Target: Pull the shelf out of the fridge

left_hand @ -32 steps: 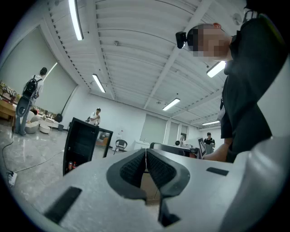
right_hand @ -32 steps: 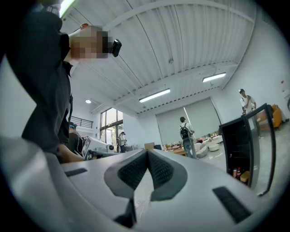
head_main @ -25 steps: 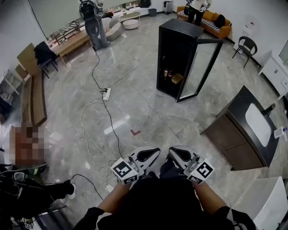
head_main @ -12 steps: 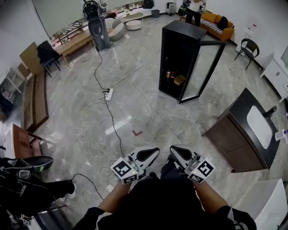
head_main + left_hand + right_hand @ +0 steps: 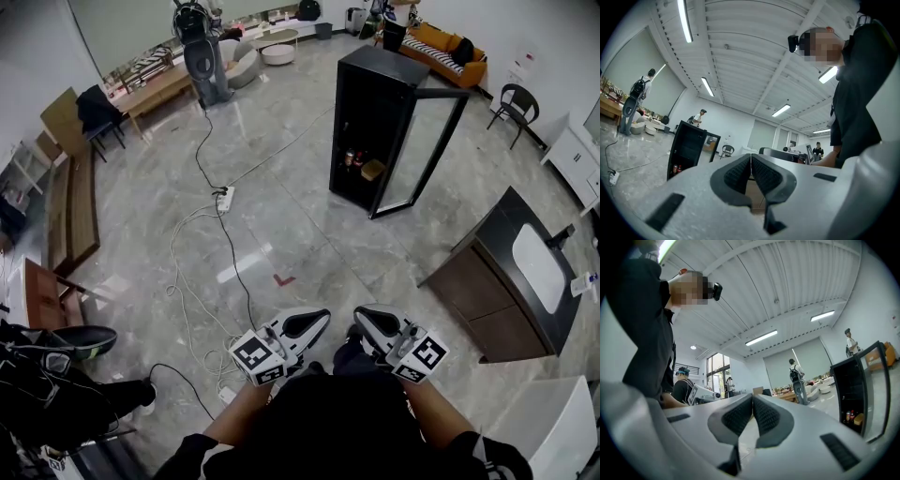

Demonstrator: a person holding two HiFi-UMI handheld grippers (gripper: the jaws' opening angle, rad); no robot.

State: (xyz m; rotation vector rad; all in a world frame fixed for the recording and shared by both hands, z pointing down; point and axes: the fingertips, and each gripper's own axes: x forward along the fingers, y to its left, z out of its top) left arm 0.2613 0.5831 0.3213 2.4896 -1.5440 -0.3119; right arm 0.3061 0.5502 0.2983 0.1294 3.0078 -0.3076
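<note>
A tall black fridge [image 5: 375, 117] stands across the floor, several steps away, with its glass door [image 5: 427, 150] swung open to the right. Bottles [image 5: 352, 159] and a tan box [image 5: 372, 168] sit low inside it; the shelves are too small to make out. My left gripper [image 5: 314, 322] and right gripper [image 5: 367, 319] are held side by side close to my body, both shut and empty. In the left gripper view the pads [image 5: 751, 157] meet and the fridge [image 5: 686, 145] shows far left. The right gripper view shows shut jaws [image 5: 753, 399] and the fridge [image 5: 855, 390] at far right.
A power strip [image 5: 223, 197] and cables [image 5: 202, 281] lie on the marble floor to the left of the way to the fridge. A dark counter [image 5: 487, 291] stands at right and a white table [image 5: 553, 422] at near right. A person [image 5: 56, 394] crouches at near left.
Both grippers stay shut in the same place by my body. The head view has shifted slightly, and a person by the far sofa has moved on.
</note>
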